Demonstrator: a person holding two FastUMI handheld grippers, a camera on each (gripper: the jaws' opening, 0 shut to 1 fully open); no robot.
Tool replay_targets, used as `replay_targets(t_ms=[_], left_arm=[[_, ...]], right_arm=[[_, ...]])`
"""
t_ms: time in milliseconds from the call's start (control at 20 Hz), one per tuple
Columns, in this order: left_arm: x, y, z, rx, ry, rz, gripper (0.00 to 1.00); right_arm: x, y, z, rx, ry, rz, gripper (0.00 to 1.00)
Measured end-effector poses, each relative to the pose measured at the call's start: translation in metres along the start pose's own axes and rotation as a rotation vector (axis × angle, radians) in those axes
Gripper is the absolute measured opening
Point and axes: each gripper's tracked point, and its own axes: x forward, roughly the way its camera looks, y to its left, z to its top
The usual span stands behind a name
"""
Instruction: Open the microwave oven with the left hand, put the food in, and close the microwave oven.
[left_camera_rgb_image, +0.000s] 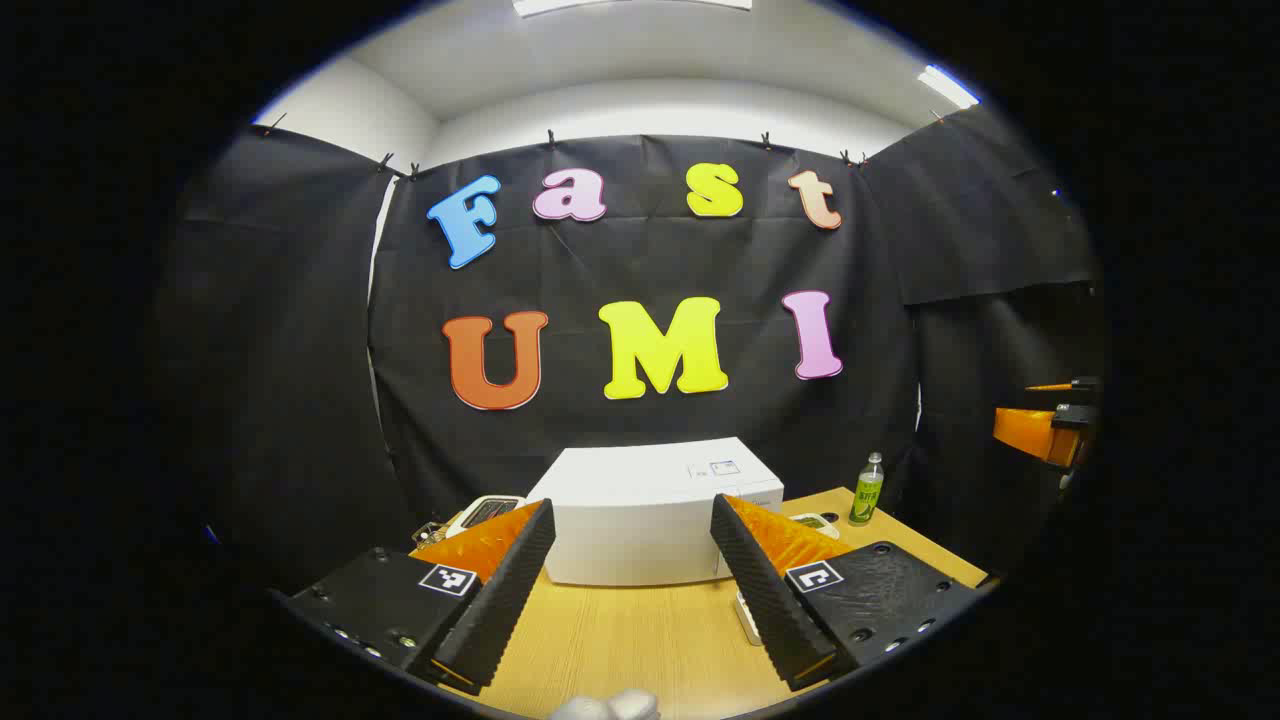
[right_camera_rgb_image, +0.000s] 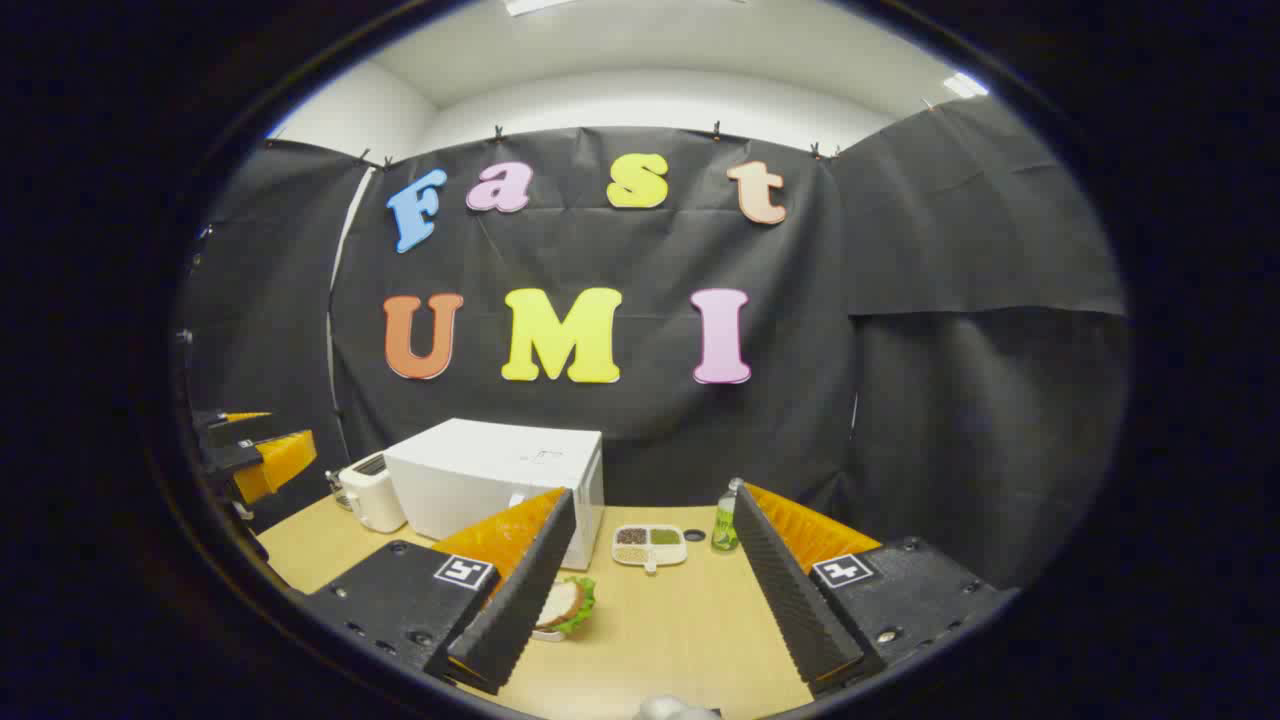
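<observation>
The white microwave oven (left_camera_rgb_image: 640, 520) stands at the back of the wooden table (left_camera_rgb_image: 620, 640), its door shut as far as I can tell. My left gripper (left_camera_rgb_image: 632, 505) is open in front of it, well short of it, with nothing between its fingers. In the right gripper view the microwave oven (right_camera_rgb_image: 490, 480) sits left of centre. The food, a sandwich with lettuce on a small white plate (right_camera_rgb_image: 565, 605), lies on the table beside one finger of my right gripper (right_camera_rgb_image: 655, 495). That gripper is open, empty and above the table.
A white toaster (right_camera_rgb_image: 370, 495) stands left of the microwave. To its right are a divided dish of grains (right_camera_rgb_image: 650, 545), a small dark lid (right_camera_rgb_image: 694, 536) and a green bottle (right_camera_rgb_image: 725, 525). The bottle (left_camera_rgb_image: 867, 490) stands near the table's far right corner.
</observation>
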Motion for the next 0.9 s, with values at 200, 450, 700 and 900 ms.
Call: replay_targets(t_ms=[200, 450, 700, 900], left_arm=[[0.007, 0.001, -0.001, 0.001, -0.003, 0.008, 0.96], [0.015, 0.000, -0.005, 0.005, 0.003, 0.009, 0.96], [0.023, -0.002, -0.013, 0.017, 0.013, 0.014, 0.96], [0.045, -0.015, -0.031, 0.012, 0.013, -0.005, 0.96]], right_arm=[[0.005, 0.003, -0.002, -0.002, 0.009, 0.005, 1.00], [0.009, -0.001, -0.004, -0.005, 0.012, 0.002, 0.92], [0.012, -0.003, -0.003, -0.002, 0.005, 0.002, 1.00], [0.012, -0.007, 0.003, 0.020, -0.003, 0.004, 1.00]])
